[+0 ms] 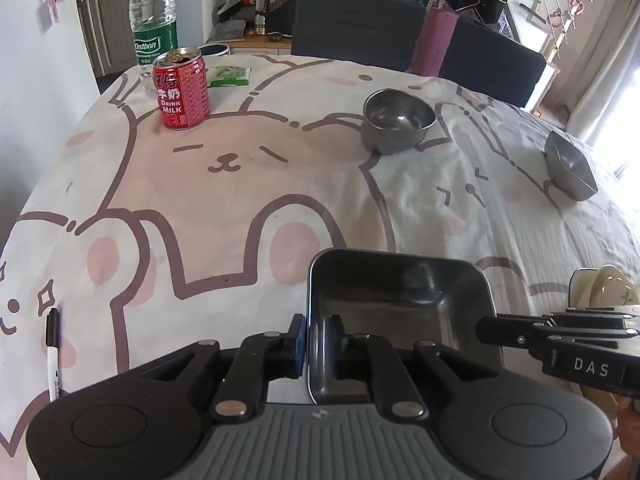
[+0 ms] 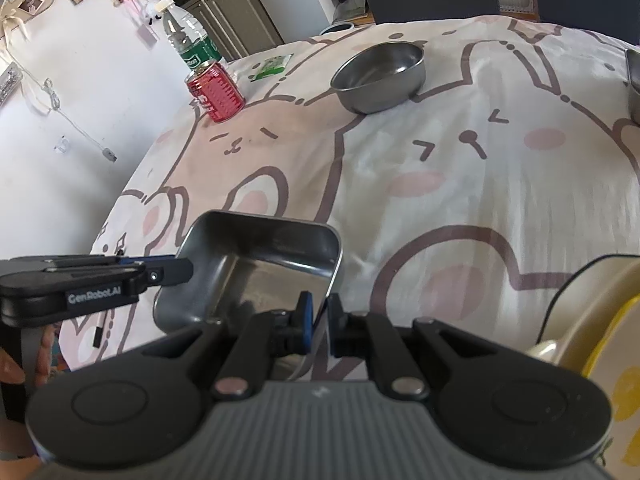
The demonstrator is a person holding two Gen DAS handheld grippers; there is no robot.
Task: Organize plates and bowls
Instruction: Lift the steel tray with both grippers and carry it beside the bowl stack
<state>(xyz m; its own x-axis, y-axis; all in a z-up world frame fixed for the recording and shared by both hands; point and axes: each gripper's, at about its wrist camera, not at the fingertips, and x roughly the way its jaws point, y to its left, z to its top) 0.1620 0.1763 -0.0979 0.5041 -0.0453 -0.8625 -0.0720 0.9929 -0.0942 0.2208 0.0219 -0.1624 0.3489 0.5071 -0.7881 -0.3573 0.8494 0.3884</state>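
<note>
A square metal dish lies low over the rabbit-print cloth, held from both sides. My left gripper is shut on its left wall, one pad outside and one inside. My right gripper is shut on the right wall of the same dish. Each gripper shows in the other's view: the right gripper at the dish's right edge, the left gripper at its left rim. Farther back stand a round steel bowl and a second square steel bowl.
Cream plates sit at the near right. A red milk can, a water bottle and a green packet stand at the far left. A marker pen lies near left. Dark chairs back the table.
</note>
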